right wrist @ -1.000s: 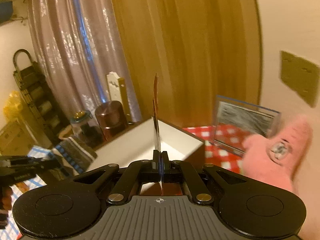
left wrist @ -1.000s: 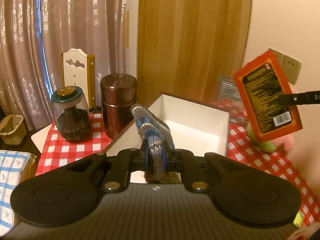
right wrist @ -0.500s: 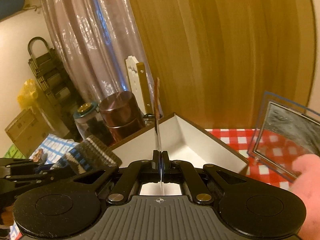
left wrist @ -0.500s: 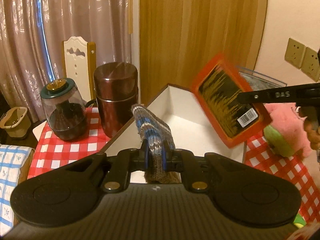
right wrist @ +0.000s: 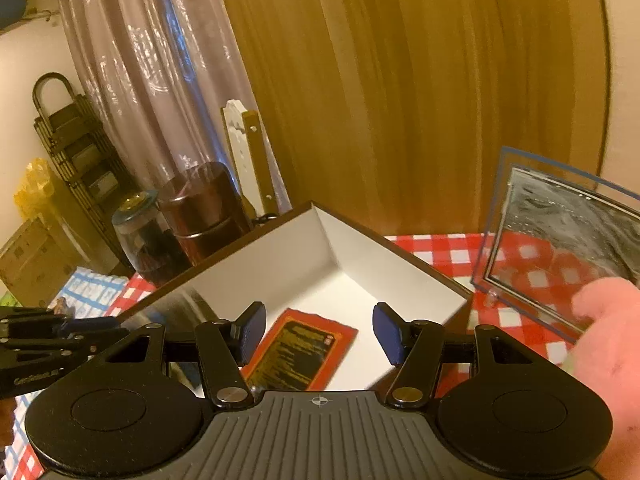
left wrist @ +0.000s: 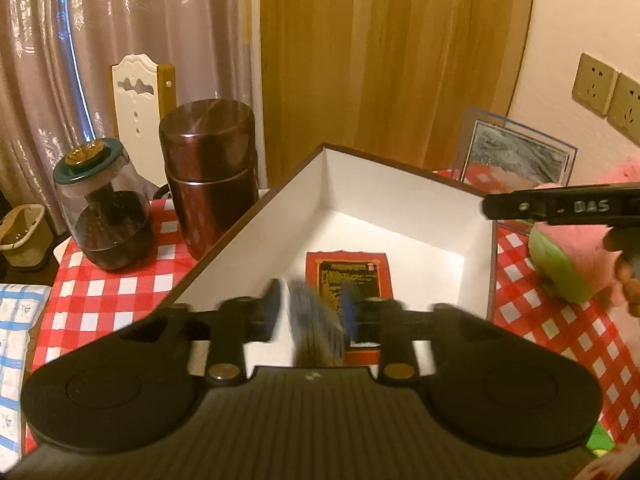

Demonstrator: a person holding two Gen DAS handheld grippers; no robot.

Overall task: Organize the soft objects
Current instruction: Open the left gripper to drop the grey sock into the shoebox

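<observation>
Left wrist view looks down into the white box (left wrist: pixel 400 208), which sits on the red checked cloth (left wrist: pixel 120 288). The left gripper (left wrist: pixel 310 306) hangs over the box's near edge, its jaws opening, and the knitted sock (left wrist: pixel 316 328) shows as a blue-grey blur between them; the pads no longer seem to press on it, so I'd say it is dropping free. Just past it, toward twelve o'clock, the orange packet (left wrist: pixel 348 276) lies flat on the box floor.

In the right wrist view the right gripper (right wrist: pixel 320 334) is also over the box, jaws opening and nothing between them; the packet (right wrist: pixel 300 352) lies on the floor straight beneath. At three o'clock a pink plush toy (right wrist: pixel 608 340) crowds the frame edge, in front of a clear picture stand (right wrist: pixel 560 240). At ten o'clock stand a brown canister (right wrist: pixel 204 212) and a glass jar (right wrist: pixel 140 240).

The sock looks light, limp and stretchy; it will fold wherever it lands and cannot break. I would pinch it across a bunched middle rather than at an end. The packet seems thin and slick, best taken by an edge. The plush will squash, so grip deep into its body.
</observation>
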